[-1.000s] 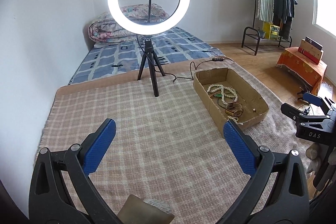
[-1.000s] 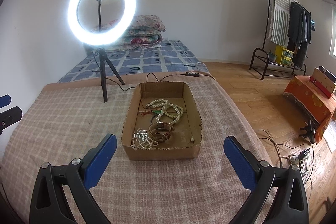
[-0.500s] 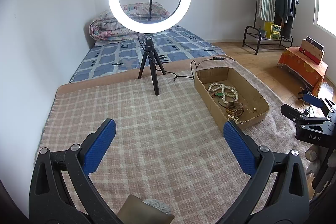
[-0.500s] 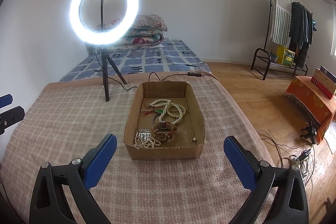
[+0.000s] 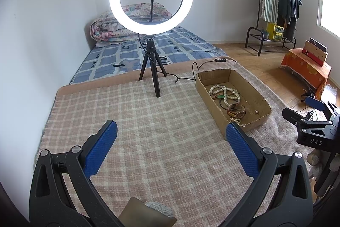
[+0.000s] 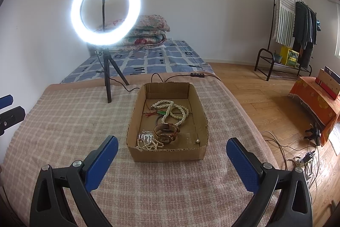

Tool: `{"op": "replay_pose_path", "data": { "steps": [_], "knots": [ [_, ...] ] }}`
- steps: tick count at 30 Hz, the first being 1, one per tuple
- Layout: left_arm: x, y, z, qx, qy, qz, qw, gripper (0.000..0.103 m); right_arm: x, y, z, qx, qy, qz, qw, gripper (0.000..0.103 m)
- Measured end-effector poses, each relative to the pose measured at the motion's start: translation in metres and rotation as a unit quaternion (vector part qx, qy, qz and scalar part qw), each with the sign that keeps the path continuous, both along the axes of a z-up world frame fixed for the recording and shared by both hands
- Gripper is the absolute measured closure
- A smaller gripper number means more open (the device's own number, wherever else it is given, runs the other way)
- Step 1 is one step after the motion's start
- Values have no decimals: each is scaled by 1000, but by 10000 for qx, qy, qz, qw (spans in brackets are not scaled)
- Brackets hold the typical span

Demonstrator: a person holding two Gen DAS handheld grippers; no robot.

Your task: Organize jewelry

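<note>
A shallow cardboard box [image 6: 136, 120] [image 5: 205, 88] sits on the plaid blanket [image 6: 63, 120]. Inside lie a cream bead necklace [image 6: 171, 110] [image 5: 225, 92], a brown leather watch [image 6: 166, 133] [image 5: 235, 110], a small pearl strand [image 6: 148, 144], a clear hair clip [image 6: 145, 137] and a single pearl [image 6: 197, 141]. My right gripper [image 6: 172, 154] is open and empty, just in front of the box's near wall. My left gripper [image 5: 171, 137] is open and empty over bare blanket, left of the box. The right gripper also shows in the left wrist view [image 5: 308, 120].
A lit ring light on a black tripod [image 5: 152, 69] [image 6: 106, 78] stands behind the box, its cable [image 5: 197, 65] running past the box's far end. A mattress with folded quilts [image 5: 127, 22] lies beyond. Wood floor, cables [image 6: 297, 159] and a clothes rack [image 6: 284, 35] are to the right.
Both grippers have drifted slightly back and up, so the box sits a little lower and farther. Both stay open and empty. The jewelry has not moved.
</note>
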State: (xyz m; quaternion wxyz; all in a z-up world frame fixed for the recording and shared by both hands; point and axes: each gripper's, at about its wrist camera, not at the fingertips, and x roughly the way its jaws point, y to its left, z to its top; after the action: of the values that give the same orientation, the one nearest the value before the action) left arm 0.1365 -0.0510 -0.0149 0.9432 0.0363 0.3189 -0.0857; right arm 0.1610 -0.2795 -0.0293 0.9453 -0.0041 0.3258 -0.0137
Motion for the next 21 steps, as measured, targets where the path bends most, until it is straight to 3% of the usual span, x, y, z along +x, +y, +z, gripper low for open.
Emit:
{"op": "replay_pose_path", "data": {
  "steps": [21],
  "knots": [
    [0, -1, 3, 15, -10, 19, 10000, 0, -1, 3, -3, -15, 34, 55, 10000, 0]
  ]
}}
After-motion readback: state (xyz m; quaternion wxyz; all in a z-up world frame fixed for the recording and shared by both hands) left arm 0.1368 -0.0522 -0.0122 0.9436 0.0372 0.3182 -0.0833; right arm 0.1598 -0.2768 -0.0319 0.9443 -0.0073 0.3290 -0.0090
